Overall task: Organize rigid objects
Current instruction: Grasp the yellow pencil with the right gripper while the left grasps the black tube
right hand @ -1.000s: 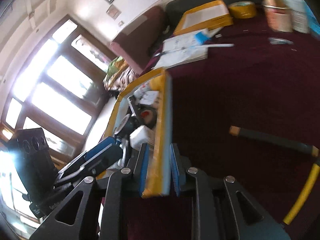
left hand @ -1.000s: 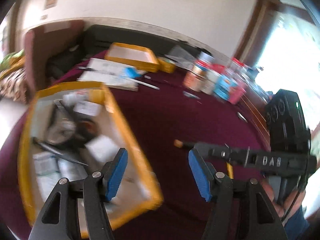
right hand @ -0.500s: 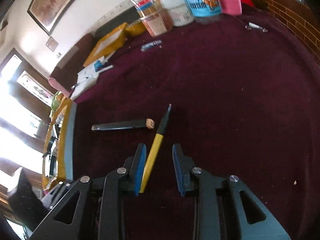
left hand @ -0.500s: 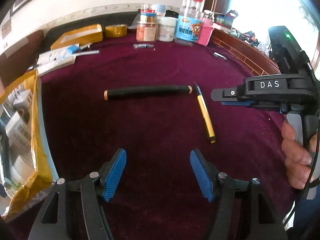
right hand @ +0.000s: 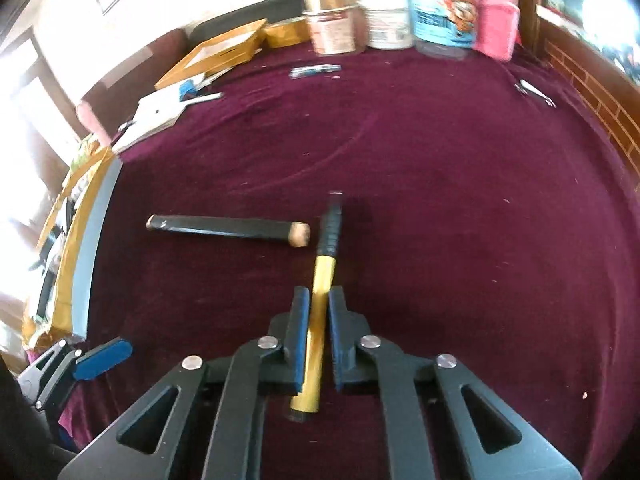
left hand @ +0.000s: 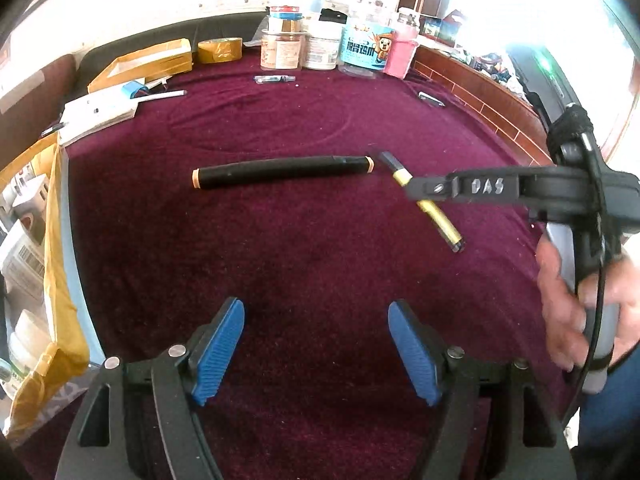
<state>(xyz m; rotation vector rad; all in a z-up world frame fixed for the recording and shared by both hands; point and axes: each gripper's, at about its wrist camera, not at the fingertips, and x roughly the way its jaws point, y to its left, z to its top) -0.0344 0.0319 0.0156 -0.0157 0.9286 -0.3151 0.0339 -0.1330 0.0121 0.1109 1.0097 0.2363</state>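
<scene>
Right hand-held gripper (right hand: 318,332) clamped on yellow pen (right hand: 320,300), black stick (right hand: 228,229) beyond

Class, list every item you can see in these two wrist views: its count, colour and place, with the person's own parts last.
Velvet tablecloth: one, maroon, covers the table.
Long black rod with tan ends: one, lies mid-table.
Yellow pen with black grip: one, between the right gripper's fingers.
Open cardboard box: one, yellow-brown, left edge, holds small packages.
Flat yellow tray: one, far left.
Roll of brown tape: one, beside that tray.
Jars and tubs: several, mixed colours, far edge.
White booklet: one, far left.
Left gripper: black, blue fingers, open.
Right gripper: black, shut on the pen.
Hand: one, holds the right gripper's handle.
</scene>
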